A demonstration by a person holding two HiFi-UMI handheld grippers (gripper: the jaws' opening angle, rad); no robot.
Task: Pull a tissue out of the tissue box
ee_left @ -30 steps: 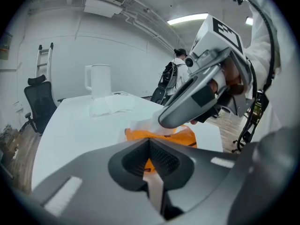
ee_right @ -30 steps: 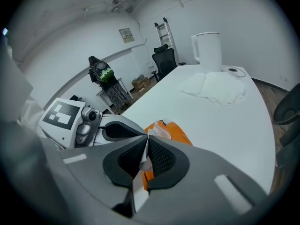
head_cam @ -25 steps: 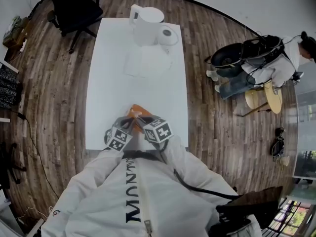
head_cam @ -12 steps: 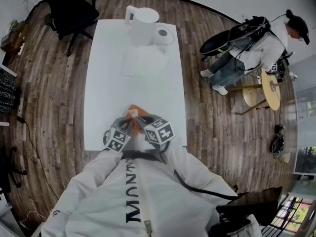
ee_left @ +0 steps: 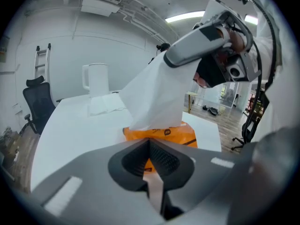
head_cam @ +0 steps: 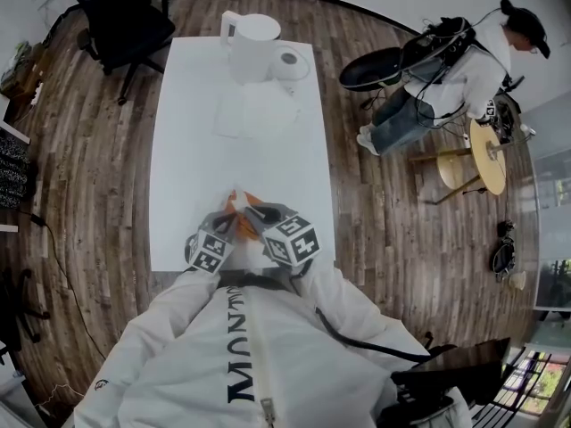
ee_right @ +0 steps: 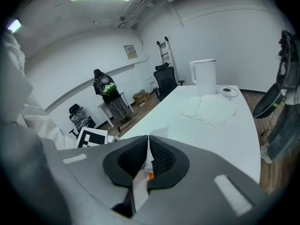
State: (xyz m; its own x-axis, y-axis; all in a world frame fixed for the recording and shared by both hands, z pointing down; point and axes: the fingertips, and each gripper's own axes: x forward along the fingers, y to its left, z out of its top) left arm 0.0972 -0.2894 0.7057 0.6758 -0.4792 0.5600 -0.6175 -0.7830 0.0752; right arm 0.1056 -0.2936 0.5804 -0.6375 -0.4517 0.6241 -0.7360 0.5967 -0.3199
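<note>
Right claw (ee_right: pixel 148 142) clenched on tissue (ee_left: pixel 152 97), tissue partly out of orange tissue box (ee_left: pixel 176 134), left claw (ee_left: pixel 149 144) clamping box edge, white surface (ee_left: pixel 70 125).

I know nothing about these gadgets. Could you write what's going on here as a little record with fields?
Setting: white table on a wooden floor
Left gripper: jaws closed on the near edge of the orange tissue pack
Right gripper: jaws closed on a white tissue, held above the pack
Tissue state: partly out, lower end in the pack's opening
Far end of table: white kettle, white roll, pile of loose tissues
Bystander: another person right of the table
</note>
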